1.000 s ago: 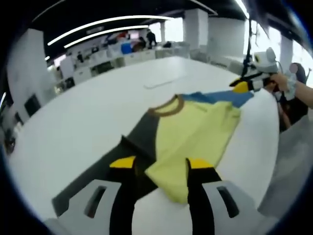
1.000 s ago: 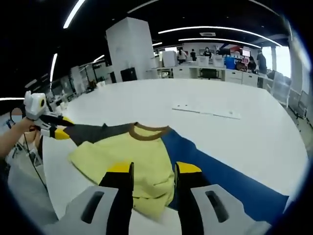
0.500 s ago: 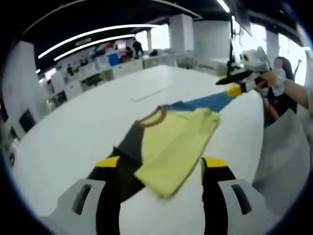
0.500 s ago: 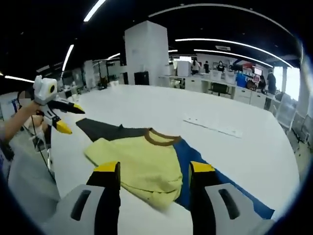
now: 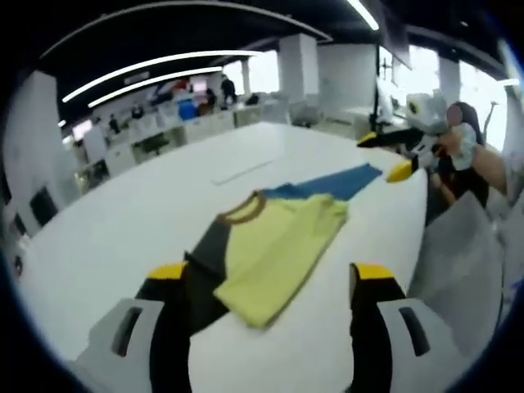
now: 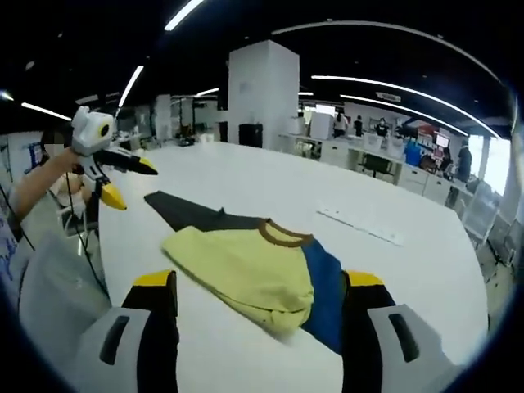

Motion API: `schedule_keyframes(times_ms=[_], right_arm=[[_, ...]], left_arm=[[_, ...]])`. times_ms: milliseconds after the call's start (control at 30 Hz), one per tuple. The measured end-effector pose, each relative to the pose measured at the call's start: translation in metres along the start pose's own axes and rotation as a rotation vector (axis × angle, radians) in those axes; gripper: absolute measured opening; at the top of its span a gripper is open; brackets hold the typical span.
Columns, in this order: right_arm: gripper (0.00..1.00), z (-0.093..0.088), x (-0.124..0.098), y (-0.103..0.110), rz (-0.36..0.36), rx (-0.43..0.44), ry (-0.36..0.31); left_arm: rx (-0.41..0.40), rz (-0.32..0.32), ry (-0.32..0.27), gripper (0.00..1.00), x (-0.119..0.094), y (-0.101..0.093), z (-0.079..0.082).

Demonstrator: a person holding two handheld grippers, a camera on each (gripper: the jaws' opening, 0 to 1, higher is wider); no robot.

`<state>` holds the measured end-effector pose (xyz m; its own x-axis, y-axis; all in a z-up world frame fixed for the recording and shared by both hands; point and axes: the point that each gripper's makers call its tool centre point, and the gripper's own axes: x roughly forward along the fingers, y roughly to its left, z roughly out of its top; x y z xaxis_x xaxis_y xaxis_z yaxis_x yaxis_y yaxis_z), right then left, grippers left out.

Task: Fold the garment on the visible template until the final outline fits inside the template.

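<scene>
The garment lies flat on the white table (image 5: pixel 115 221), its yellow body (image 5: pixel 274 250) folded over, with a brown collar (image 5: pixel 243 211). A dark grey sleeve (image 5: pixel 205 266) stretches one way and a blue sleeve (image 5: pixel 332 182) the other. My left gripper (image 5: pixel 270 274) hangs open above the near hem, touching nothing. In the right gripper view the yellow body (image 6: pixel 241 266), grey sleeve (image 6: pixel 192 211) and blue sleeve (image 6: pixel 326 278) lie ahead of my open right gripper (image 6: pixel 259 280). Each gripper also appears in the other's view, open and hand-held: the right gripper (image 5: pixel 383 155) and the left gripper (image 6: pixel 131 182).
A thin white strip (image 6: pixel 360 225) lies on the table beyond the collar, and shows as the white strip (image 5: pixel 241 170) in the left gripper view. The table's near edge (image 5: pixel 422 213) runs close to the garment. Desks, pillars and people stand far behind.
Both grippers' jaws have spread wider and drawn back from the yellow hem, which now rests on the table. Both hand-held grippers have lifted away from the sleeve ends.
</scene>
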<state>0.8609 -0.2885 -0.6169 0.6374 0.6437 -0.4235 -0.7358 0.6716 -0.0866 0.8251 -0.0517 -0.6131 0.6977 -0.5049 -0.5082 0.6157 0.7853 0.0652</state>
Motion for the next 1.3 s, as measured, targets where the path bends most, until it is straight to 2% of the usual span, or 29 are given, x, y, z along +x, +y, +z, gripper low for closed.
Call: schedule_keyframes(times_ms=[167, 433, 500, 633, 733, 800, 933, 1100, 1300], right_arm=[[0.83, -0.005, -0.011, 0.010, 0.007, 0.033, -0.009], [0.91, -0.005, -0.029, 0.016, -0.012, 0.057, -0.040], [0.94, -0.004, -0.034, 0.017, -0.017, 0.055, -0.041], [1.00, -0.003, -0.043, 0.016, -0.044, 0.061, -0.048], [1.00, -0.001, -0.052, 0.015, -0.059, 0.090, -0.071], [1.00, -0.003, -0.054, 0.023, -0.059, 0.103, -0.064], [1.00, -0.008, -0.061, 0.032, -0.063, 0.085, -0.042], [1.00, -0.009, -0.068, 0.039, -0.070, 0.088, -0.048], [1.00, -0.015, -0.077, 0.045, -0.082, 0.105, -0.045]], left_arm=[[-0.026, 0.011, -0.024, 0.78, -0.009, -0.005, -0.002], [-0.057, 0.026, 0.008, 0.82, -0.019, -0.016, -0.021], [-0.059, 0.033, 0.014, 0.86, -0.022, -0.019, -0.023], [-0.062, 0.037, 0.003, 0.86, -0.031, -0.023, -0.020], [-0.047, 0.049, -0.003, 0.91, -0.036, -0.024, -0.016], [-0.038, 0.070, -0.007, 0.96, -0.040, -0.024, -0.012], [-0.047, 0.077, -0.023, 0.97, -0.046, -0.026, -0.007], [-0.054, 0.053, 0.022, 0.99, -0.046, -0.038, -0.019], [-0.077, 0.053, 0.035, 0.99, -0.052, -0.045, -0.029]])
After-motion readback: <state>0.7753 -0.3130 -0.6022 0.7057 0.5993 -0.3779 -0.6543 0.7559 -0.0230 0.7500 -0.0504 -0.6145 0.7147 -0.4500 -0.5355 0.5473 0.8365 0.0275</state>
